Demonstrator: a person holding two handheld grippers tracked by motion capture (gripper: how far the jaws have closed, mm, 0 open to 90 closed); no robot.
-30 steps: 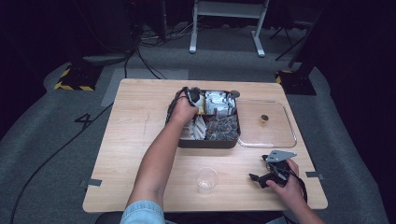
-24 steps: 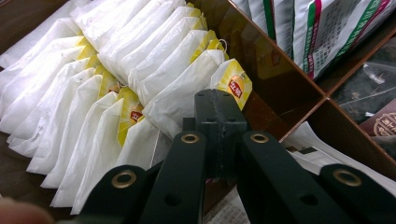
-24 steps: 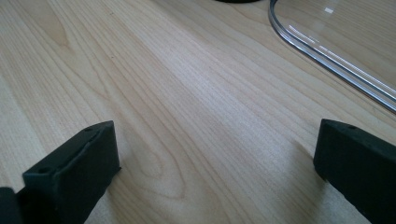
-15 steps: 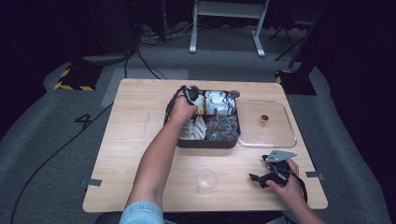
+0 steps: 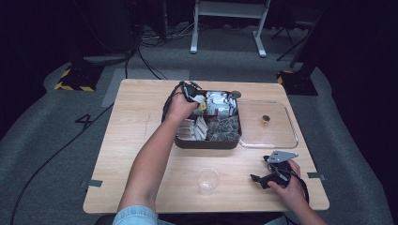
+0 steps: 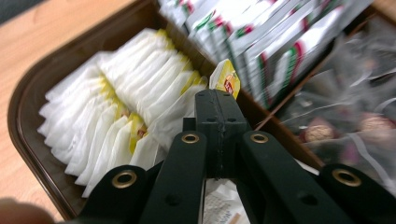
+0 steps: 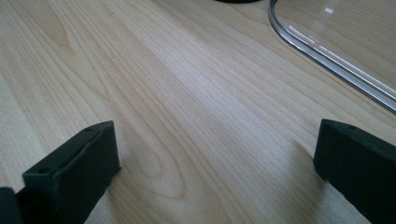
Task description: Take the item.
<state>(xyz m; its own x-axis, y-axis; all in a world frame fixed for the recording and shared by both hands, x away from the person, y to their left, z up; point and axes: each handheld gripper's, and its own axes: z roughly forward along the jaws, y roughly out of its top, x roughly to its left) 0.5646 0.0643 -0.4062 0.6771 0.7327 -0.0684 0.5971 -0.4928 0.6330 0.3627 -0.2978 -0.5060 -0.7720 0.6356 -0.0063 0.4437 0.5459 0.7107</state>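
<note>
A dark brown compartment tray (image 5: 206,143) sits mid-table, packed with white tea bags (image 6: 116,107), foil sachets (image 6: 261,42) and clear-wrapped pieces (image 6: 336,121). My left gripper (image 5: 199,103) reaches into the tray's far left compartment. In the left gripper view its jaws (image 6: 217,95) are pressed together on a yellow-tagged tea bag (image 6: 226,78) that sticks up past their tips. My right gripper (image 5: 257,178) rests on the bare wood near the front right edge. Its jaws (image 7: 217,158) stand wide apart with nothing between them.
A clear plastic lid (image 5: 283,140) with a small brass knob (image 5: 265,119) lies flat right of the tray; its rim (image 7: 327,60) runs just ahead of my right gripper. A clear plastic cup (image 5: 207,180) stands near the front edge, left of the right gripper.
The left hand and its gripper have shifted slightly over the tray's far left compartment. The right gripper has stayed where it was.
</note>
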